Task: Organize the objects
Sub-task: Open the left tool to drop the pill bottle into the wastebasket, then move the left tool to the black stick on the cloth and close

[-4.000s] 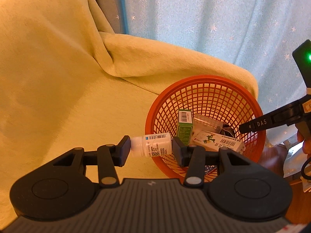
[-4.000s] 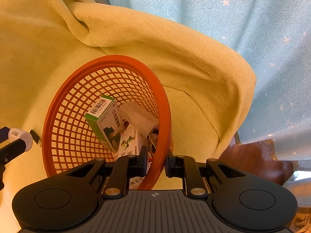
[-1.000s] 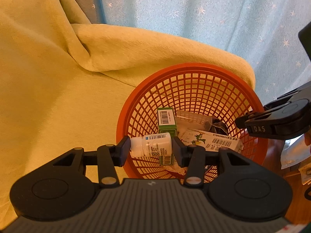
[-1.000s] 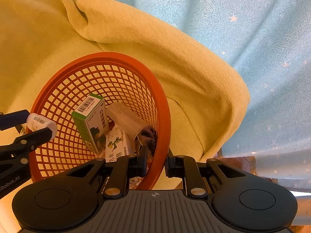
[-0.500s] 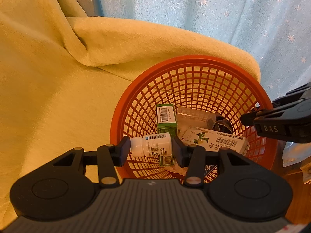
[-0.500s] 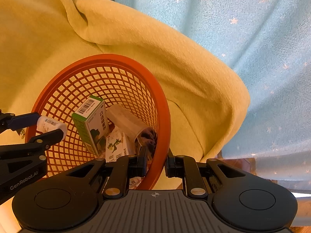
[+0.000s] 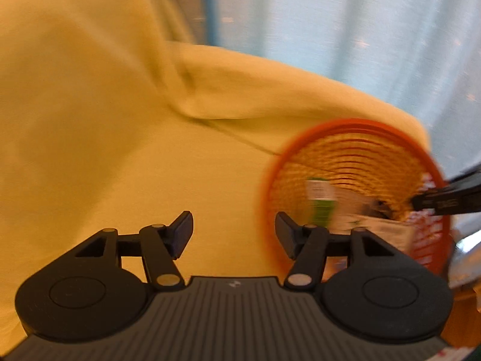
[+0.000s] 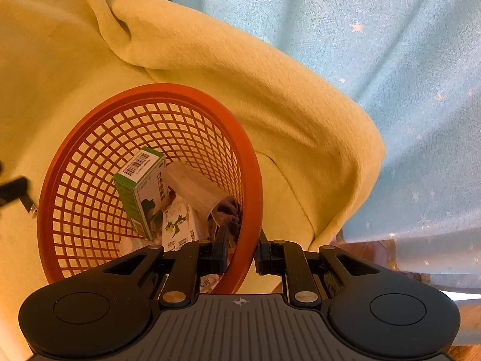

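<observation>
— Tongs first: the left tongs [image 7: 234, 234] stand wide apart with nothing between them, over the yellow blanket [image 7: 105, 126]; the right tongs [image 8: 239, 255] are clamped on the rim of the orange mesh basket [image 8: 252, 180].

— And the things being sorted?

— Inside the basket: a green carton [image 8: 141, 192] standing tilted, a white carton with a green figure [image 8: 177, 225] below it, and a pale rolled pouch [image 8: 195, 189] beside them.

— How would they handle?

— Light and stiff, I judge, for the cartons; take them across the broad faces. The basket looks springy plastic, best held at the rim.

— Anything in the way?

— The soft blanket gives uneven footing, and the starred blue curtain [image 8: 375, 60] hangs close behind.
</observation>
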A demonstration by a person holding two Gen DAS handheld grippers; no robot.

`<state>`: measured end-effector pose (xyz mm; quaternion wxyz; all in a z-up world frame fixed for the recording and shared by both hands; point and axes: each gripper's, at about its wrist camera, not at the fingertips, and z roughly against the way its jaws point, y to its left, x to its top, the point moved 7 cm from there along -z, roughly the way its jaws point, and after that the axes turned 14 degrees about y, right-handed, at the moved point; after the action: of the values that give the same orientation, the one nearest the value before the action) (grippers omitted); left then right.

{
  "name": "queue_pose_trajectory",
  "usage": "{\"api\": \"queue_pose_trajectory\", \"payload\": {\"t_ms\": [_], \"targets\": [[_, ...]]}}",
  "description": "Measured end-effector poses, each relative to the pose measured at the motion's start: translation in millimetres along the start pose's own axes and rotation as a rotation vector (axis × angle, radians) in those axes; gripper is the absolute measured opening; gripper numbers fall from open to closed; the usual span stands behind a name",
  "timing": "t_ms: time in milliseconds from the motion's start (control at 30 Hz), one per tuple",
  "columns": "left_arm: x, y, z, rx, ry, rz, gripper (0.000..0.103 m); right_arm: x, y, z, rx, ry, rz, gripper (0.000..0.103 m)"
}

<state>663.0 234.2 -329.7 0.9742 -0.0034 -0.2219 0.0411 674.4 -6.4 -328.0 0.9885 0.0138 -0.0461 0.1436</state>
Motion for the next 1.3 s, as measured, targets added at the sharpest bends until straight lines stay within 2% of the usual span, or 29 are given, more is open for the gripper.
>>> {"api": "queue_pose_trajectory", "payload": {"t_ms": [133, 267, 467, 700, 800, 900, 1000, 1067, 1300], "targets": [[-22.3, 62.3, -19.5, 0.097, 0.043, 0.1, 0.056, 0.2, 1.1, -0.2, 0.003, -0.001, -0.002, 0.014], [-47.2, 107.5, -64.7, 0.165, 0.121, 0.101, 0.056, 1.1, 2.6, -0.8, 0.012, 0.003, -0.007, 0.014], [-71.7, 143.4, -122.3, 0.185, 0.237, 0.117, 0.056, 1.8, 5.7, -2.1, 0.015, 0.001, -0.009, 0.013], [-73.1, 158.1, -154.7, 0.159, 0.265, 0.29, 0.056, -0.4, 4.5, -7.8, 0.019, 0.02, -0.041, 0.013], [-74.4, 167.5, -168.3, 0.167, 0.284, 0.359, 0.052, -0.4, 3.3, -9.2, 0.002, 0.024, -0.039, 0.013], [-73.9, 171.7, -175.3, 0.155, 0.288, 0.397, 0.034, -1.6, 3.3, -9.1, -0.002, 0.027, -0.045, 0.013], [-69.8, 162.5, -172.8, 0.153, 0.281, 0.342, 0.018, -2.7, 4.4, -8.8, 0.0, 0.028, -0.047, 0.013], [-68.4, 156.0, -170.7, 0.163, 0.277, 0.292, 0.018, -2.6, 3.8, -9.0, 0.005, 0.026, -0.051, 0.012], [-54.2, 128.6, -140.8, 0.116, 0.229, 0.204, 0.018, -0.8, 0.3, -10.2, 0.023, 0.021, -0.064, 0.012]]}}
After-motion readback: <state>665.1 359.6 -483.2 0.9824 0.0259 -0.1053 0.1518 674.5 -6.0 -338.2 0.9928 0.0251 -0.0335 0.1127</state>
